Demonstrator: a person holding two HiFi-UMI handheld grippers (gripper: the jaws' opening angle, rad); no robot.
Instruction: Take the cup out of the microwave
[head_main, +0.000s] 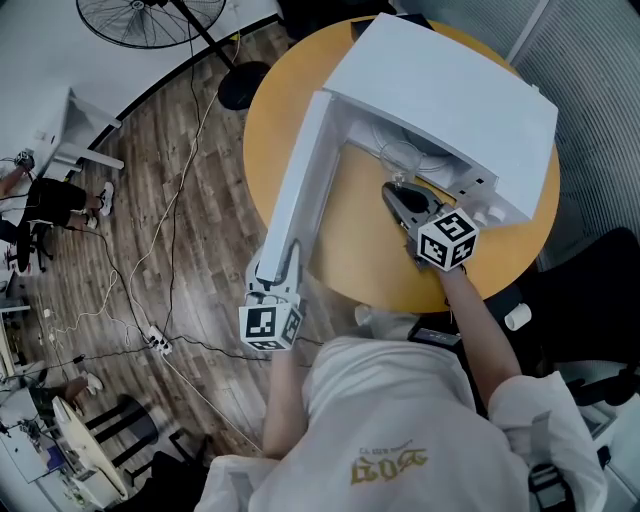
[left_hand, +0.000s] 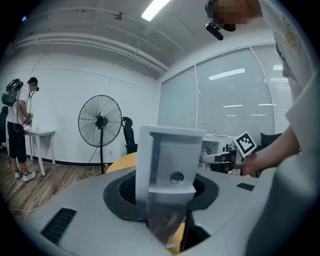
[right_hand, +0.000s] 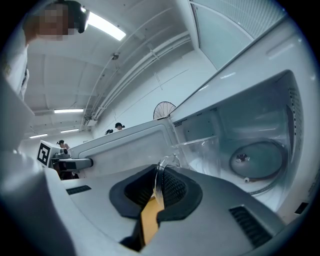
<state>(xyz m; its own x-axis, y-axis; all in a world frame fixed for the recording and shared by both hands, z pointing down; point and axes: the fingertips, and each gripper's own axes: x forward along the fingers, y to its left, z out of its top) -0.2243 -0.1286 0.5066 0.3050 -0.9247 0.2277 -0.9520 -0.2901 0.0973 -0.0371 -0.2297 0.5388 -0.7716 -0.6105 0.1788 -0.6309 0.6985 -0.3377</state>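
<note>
Two grippers at microwave (head_main: 450, 90) on table's (head_main: 262, 110) far edge from head view, clear cup (head_main: 400, 158) faint at its mouth, left gripper view, left gripper (left_hand: 166, 202) clamped on open door (left_hand: 170, 150) edge, right gripper view, right gripper (right_hand: 156, 192) pinching cup handle, glass walls barely discernible

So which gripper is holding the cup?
The right gripper: its jaws pinch the cup by its handle. The left gripper only holds the door.
</note>
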